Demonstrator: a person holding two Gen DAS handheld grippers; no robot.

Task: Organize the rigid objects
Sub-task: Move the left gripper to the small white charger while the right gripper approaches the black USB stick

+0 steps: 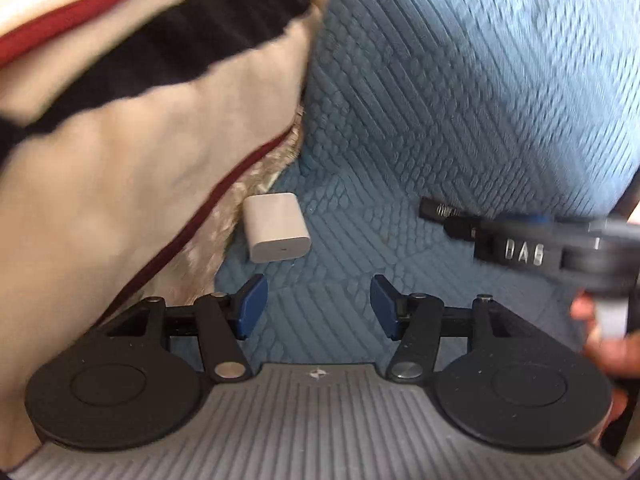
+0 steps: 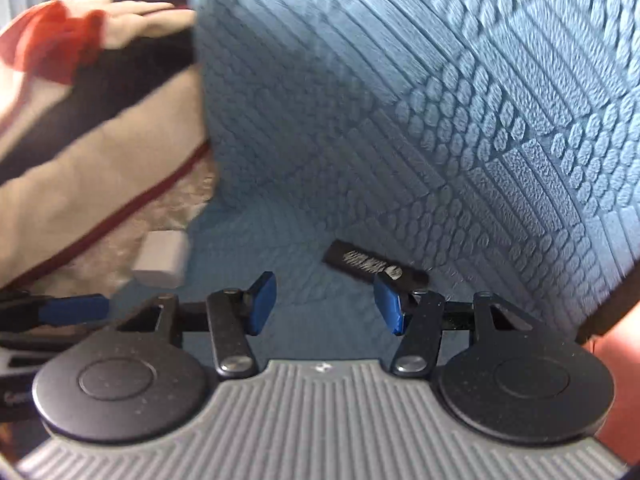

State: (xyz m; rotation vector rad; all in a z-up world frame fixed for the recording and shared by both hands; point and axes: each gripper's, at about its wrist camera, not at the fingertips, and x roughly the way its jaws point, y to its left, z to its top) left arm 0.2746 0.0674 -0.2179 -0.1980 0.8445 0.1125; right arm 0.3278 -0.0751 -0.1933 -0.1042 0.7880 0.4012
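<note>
A small white block (image 1: 276, 227) with rounded corners, like a charger, lies on the blue quilted cover (image 1: 440, 100), against the edge of a striped cushion. My left gripper (image 1: 317, 306) hovers just short of it, open, with nothing between its blue pads. A slim black stick (image 2: 372, 266) with silver lettering lies further right on the cover. My right gripper (image 2: 325, 305) is open in front of it, and its right fingertip overlaps the stick's near end. In the left wrist view the stick (image 1: 438, 210) pokes out behind my right gripper (image 1: 464, 226).
A beige cushion with black and red stripes (image 1: 140, 120) and a furry underside fills the left side. The blue cover rises as a backrest (image 2: 460, 100) behind both objects. One blue pad (image 2: 72, 308) of the left gripper shows at the left edge, close to the white block (image 2: 162, 258).
</note>
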